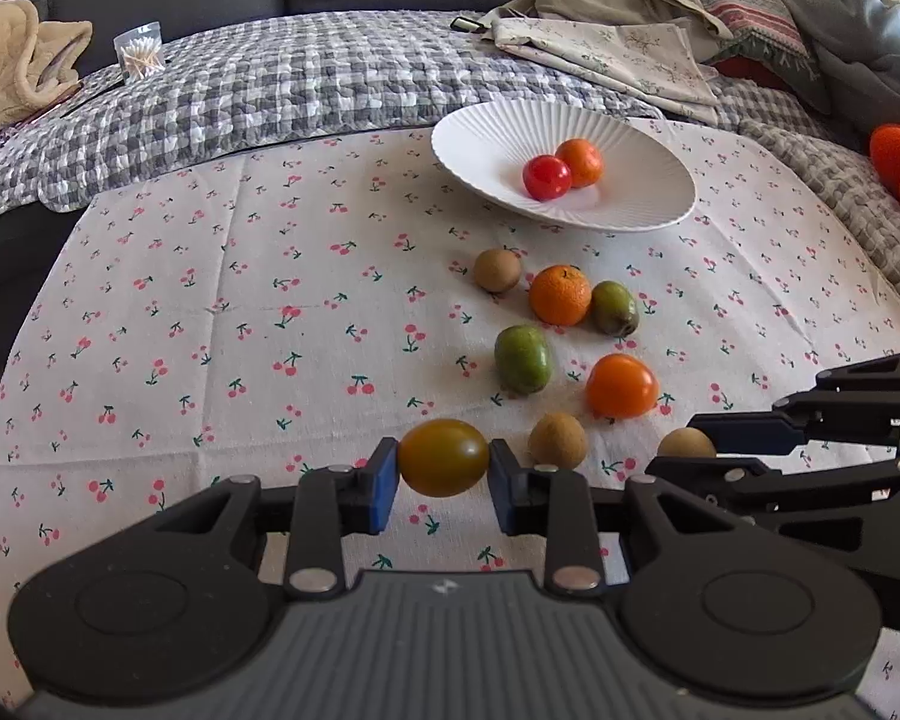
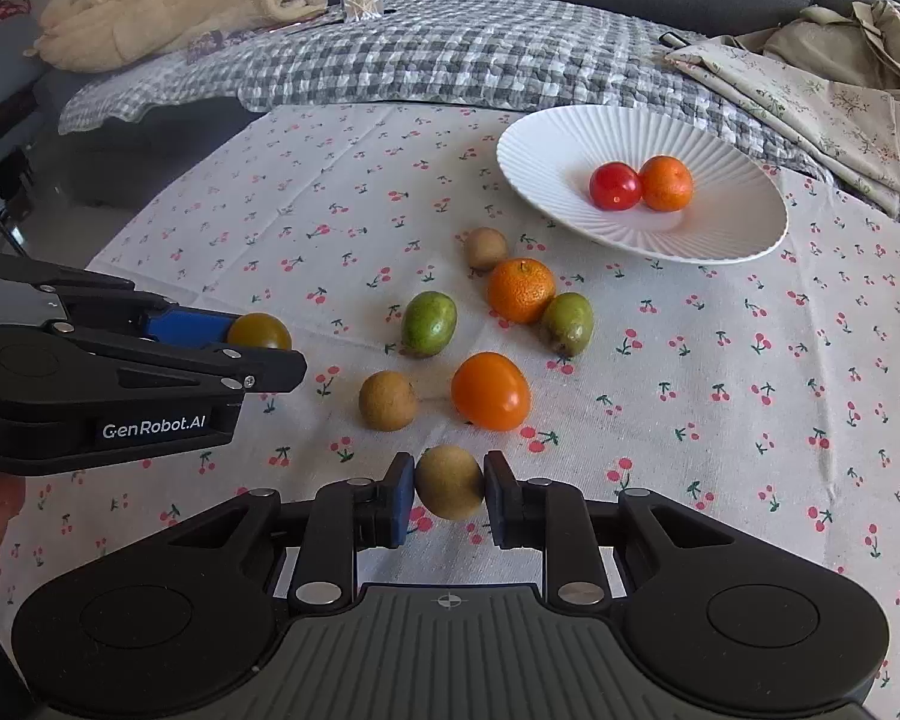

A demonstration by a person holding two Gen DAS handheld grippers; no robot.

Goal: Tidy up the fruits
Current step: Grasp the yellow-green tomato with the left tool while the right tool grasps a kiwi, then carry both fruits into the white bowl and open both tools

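While the left gripper (image 1: pixel 443 468) sits at the bottom centre of its own view, its blue pads are pressed against both sides of an olive-brown tomato (image 1: pixel 443 465), holding it just above the cherry-print cloth (image 1: pixel 210 312). In the right wrist view the same tomato (image 2: pixel 259 331) shows at the left edge, half hidden behind that gripper's black finger.

The right gripper (image 2: pixel 449 492) is clamped on a small tan longan (image 2: pixel 449 482) at the lower centre of its frame; from the left wrist view that fruit (image 1: pixel 685 443) peeks out at the lower right, between dark fingers.

The rest of the fruit lies loose on the cloth in the middle of both frames. A second tan longan (image 2: pixel 387 401) sits just left of an orange tomato (image 2: pixel 489 390). Above them a green kiwi berry (image 2: pixel 429 324) lies apart, and a mandarin (image 2: pixel 521 290) touches another green-brown kiwi berry (image 2: pixel 566 324) on its right. A third brown longan (image 2: pixel 485 248) rests just above the mandarin.

The white ribbed plate (image 2: pixel 546 144) stands in the upper right of the right wrist view, holding a red tomato (image 2: pixel 615 186) and a small mandarin (image 2: pixel 666 183) that touch each other.

Beyond the cloth, a grey checked quilt (image 1: pixel 306 78) spreads across the top, with a clear box of cotton swabs (image 1: pixel 139 53) at the upper left.
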